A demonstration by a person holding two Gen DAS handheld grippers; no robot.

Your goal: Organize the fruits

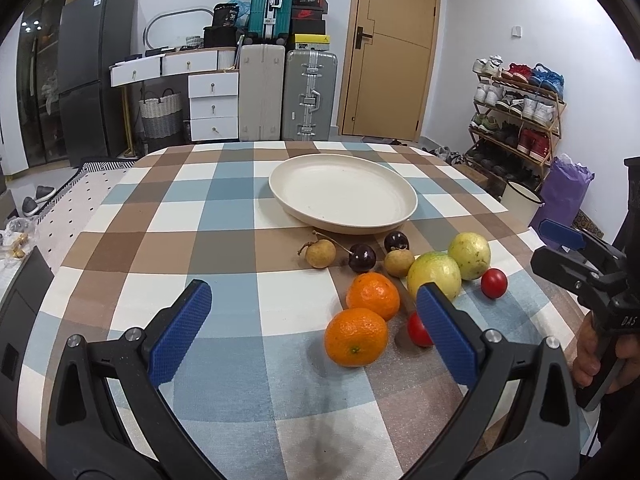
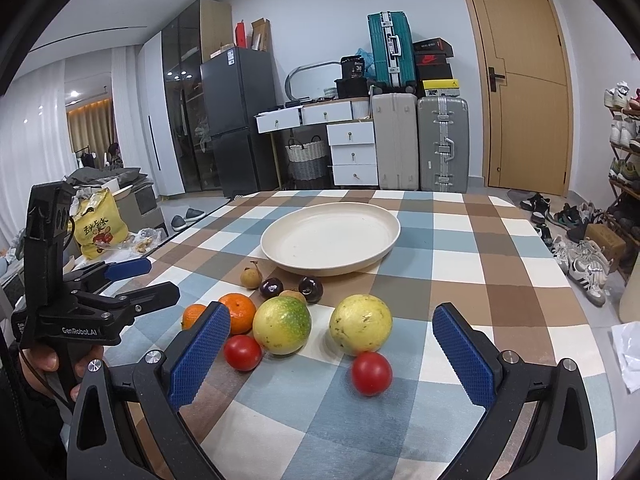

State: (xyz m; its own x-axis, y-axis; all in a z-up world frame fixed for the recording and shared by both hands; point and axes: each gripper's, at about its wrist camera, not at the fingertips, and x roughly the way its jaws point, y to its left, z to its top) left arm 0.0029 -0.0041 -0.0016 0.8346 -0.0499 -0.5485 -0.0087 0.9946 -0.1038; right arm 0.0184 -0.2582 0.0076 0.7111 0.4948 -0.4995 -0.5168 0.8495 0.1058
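A cream plate (image 1: 344, 174) (image 2: 280, 240) lies empty on the checked tablecloth. In front of it lie two oranges (image 1: 356, 337) (image 2: 239, 312), two yellow-green fruits (image 1: 435, 274) (image 2: 282, 325), two red tomatoes (image 1: 494, 283) (image 2: 371, 373), two dark cherries (image 1: 362, 258) (image 2: 311, 289) and two brown longans (image 1: 320, 253) (image 2: 251, 278). My left gripper (image 1: 314, 306) is open, above the table just left of the oranges. My right gripper (image 2: 332, 330) is open, with a yellow-green fruit and a tomato between its fingers' line of sight. Neither holds anything.
The table's right edge (image 1: 560, 280) is near the fruit. Beyond the table stand suitcases (image 1: 308, 94), white drawers (image 1: 212, 106), a fridge (image 1: 94, 72), a door (image 1: 390, 48) and a shoe rack (image 1: 516, 116). A white paper (image 2: 628, 346) lies at the table's right edge.
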